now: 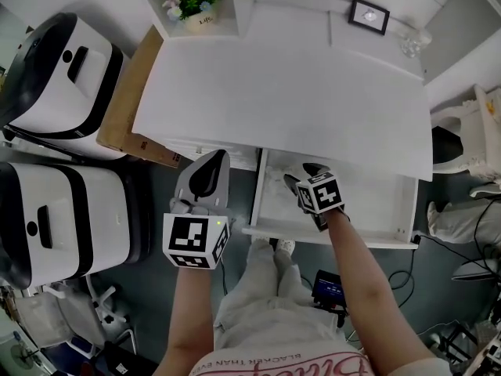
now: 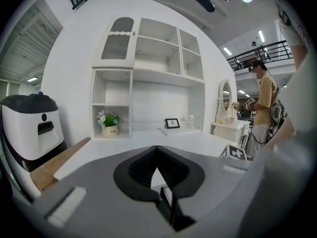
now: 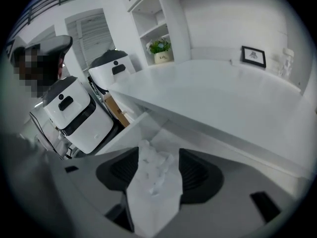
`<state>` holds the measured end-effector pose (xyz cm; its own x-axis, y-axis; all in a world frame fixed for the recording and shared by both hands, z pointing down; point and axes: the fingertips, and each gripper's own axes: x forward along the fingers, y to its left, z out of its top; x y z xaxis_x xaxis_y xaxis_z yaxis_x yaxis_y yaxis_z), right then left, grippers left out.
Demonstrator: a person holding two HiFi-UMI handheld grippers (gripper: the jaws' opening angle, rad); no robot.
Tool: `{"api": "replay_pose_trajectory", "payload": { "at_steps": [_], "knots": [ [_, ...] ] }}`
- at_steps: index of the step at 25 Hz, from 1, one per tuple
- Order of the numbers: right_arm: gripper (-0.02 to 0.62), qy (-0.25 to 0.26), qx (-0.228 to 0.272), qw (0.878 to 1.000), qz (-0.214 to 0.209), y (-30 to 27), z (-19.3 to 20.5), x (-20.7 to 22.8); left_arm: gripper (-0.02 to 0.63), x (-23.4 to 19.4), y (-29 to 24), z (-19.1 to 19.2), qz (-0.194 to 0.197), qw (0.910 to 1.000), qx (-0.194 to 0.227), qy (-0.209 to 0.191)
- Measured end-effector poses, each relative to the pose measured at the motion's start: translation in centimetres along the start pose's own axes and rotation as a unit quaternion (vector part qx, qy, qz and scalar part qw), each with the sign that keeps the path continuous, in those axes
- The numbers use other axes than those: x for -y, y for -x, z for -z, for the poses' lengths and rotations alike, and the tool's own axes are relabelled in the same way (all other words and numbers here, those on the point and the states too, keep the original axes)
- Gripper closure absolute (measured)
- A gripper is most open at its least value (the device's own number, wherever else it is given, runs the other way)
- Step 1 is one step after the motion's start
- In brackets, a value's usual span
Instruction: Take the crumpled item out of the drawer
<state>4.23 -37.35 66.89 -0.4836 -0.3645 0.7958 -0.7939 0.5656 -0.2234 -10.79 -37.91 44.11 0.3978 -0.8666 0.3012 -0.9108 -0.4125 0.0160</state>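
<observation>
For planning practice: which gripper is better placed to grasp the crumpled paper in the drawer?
Right gripper: its fingers straddle the paper inside the drawer; left gripper is shut, outside it.

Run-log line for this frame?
phase: reach | drawer: open | right gripper: open, straddling crumpled item in drawer | left gripper: shut, empty, outside drawer

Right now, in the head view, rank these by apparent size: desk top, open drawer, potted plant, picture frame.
1. desk top, largest by far
2. open drawer
3. potted plant
4. picture frame, smallest, though only slightly smaller than the plant; both sit far from the camera
</observation>
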Motion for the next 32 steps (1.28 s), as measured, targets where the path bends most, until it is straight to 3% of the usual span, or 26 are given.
{"api": "replay_pose_trajectory", "payload": {
  "at_steps": [6,14,18,24,32],
  "knots": [
    [0.365,-0.055,-0.029,0.998,-0.015,-3.3,1.7,0.5,0.597,-0.6,0.1,1.4,-0.001,0.9998,-0.019,0.002],
    [0.39,-0.03,-0.068,0.997,-0.012,-5.8,3.3,0.3,0.597,-1.3,0.0,3.0,0.006,0.9992,-0.036,0.013],
    [0.398,-0.031,-0.071,0.997,-0.013,-6.3,3.2,0.2,0.597,-1.6,-0.1,3.1,0.003,0.9992,-0.039,0.01],
    [0.504,-0.063,-0.071,0.995,-0.02,-6.3,3.3,-0.5,0.597,-1.6,-0.2,3.3,0.007,0.999,-0.042,0.013],
    [0.515,-0.063,-0.064,0.996,-0.007,-4.6,2.9,-0.4,0.598,-1.7,0.1,2.1,0.002,0.9995,-0.027,0.018]
  ]
}}
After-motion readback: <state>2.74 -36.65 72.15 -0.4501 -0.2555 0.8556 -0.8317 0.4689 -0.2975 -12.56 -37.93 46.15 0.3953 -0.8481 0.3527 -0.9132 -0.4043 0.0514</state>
